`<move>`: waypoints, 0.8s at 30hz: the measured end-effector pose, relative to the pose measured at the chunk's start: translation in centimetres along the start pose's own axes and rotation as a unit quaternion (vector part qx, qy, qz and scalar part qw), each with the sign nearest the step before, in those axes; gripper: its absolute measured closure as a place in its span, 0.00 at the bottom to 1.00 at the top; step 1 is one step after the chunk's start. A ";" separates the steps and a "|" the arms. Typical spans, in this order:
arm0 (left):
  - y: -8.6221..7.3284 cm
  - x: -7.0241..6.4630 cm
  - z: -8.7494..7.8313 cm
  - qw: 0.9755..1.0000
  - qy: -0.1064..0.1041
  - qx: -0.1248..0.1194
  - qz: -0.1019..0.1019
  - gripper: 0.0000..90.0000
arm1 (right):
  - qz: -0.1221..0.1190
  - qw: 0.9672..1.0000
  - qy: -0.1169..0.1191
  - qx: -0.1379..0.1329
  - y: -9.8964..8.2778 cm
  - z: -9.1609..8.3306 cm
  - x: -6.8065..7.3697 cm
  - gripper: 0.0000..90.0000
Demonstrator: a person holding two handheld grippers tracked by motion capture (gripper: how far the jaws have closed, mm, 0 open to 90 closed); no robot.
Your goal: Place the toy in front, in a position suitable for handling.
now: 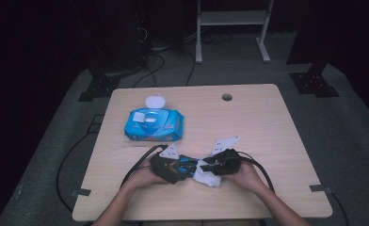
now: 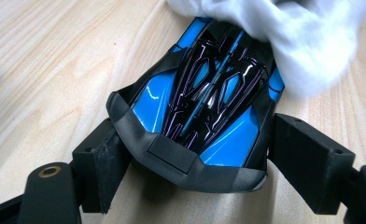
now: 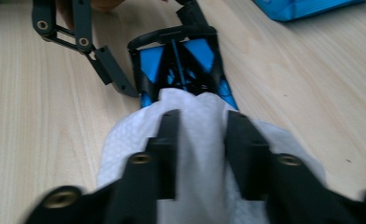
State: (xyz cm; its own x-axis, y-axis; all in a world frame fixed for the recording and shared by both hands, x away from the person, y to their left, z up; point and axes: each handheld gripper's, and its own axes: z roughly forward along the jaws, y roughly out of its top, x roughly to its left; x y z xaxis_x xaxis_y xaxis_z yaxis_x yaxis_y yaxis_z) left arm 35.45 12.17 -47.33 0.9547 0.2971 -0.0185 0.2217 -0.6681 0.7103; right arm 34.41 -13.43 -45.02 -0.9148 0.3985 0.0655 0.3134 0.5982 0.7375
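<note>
Right gripper, low in frame, is pinching a white wipe over the blue toy car, cleaning underway, while left gripper is clamping its rear.

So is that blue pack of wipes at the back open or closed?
Open. On the wipes pack, the round white lid is flipped back beyond the far edge, baring the white opening on top.

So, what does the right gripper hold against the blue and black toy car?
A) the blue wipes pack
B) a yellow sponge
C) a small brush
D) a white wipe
D: in the right gripper view the right gripper has its jaws shut on a white wipe that lies over one end of the toy car; the blue wipes pack lies apart on the table.
</note>
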 end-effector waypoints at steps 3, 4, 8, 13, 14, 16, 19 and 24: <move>0.0 -0.1 -0.1 1.000 -0.007 -0.003 -0.001 0.25 | -0.002 1.000 0.006 -0.002 -0.3 -0.3 -0.3 0.84; 0.0 -0.1 -0.1 1.000 -0.011 -0.003 0.001 0.25 | -0.005 1.000 0.005 -0.002 -0.4 -0.4 -0.3 0.86; 0.2 0.3 0.0 1.000 -0.013 -0.003 0.002 0.19 | -0.016 1.000 0.004 0.001 -0.7 -0.7 -0.4 0.91; 1.2 0.9 0.6 0.999 -0.029 -0.004 0.011 0.10 | -0.010 1.000 0.019 -0.007 -1.0 -0.7 -0.7 0.93; 1.4 0.9 0.8 0.999 -0.033 0.000 0.015 0.10 | -0.011 1.000 0.022 -0.007 -1.0 -0.7 -0.8 0.94; 1.5 0.9 1.4 0.999 -0.040 0.011 0.024 0.10 | -0.009 1.000 0.028 -0.009 -1.1 -0.8 -0.9 0.94; 1.4 0.6 1.8 0.999 -0.034 0.017 0.035 0.16 | -0.008 0.999 0.035 -0.012 -1.3 -0.8 -1.1 0.94; 1.3 0.5 1.5 0.999 -0.029 0.015 0.030 0.18 | -0.006 1.000 0.026 -0.006 -1.2 -1.0 -1.2 0.94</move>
State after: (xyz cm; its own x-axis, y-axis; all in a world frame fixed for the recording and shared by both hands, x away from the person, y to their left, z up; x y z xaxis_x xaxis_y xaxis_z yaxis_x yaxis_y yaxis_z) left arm 36.48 10.38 -47.49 0.9759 0.2177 -0.0177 0.1693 -0.7032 0.6905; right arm 34.91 -15.31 -45.31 -0.9304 0.3552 0.0909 0.2995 0.5935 0.7470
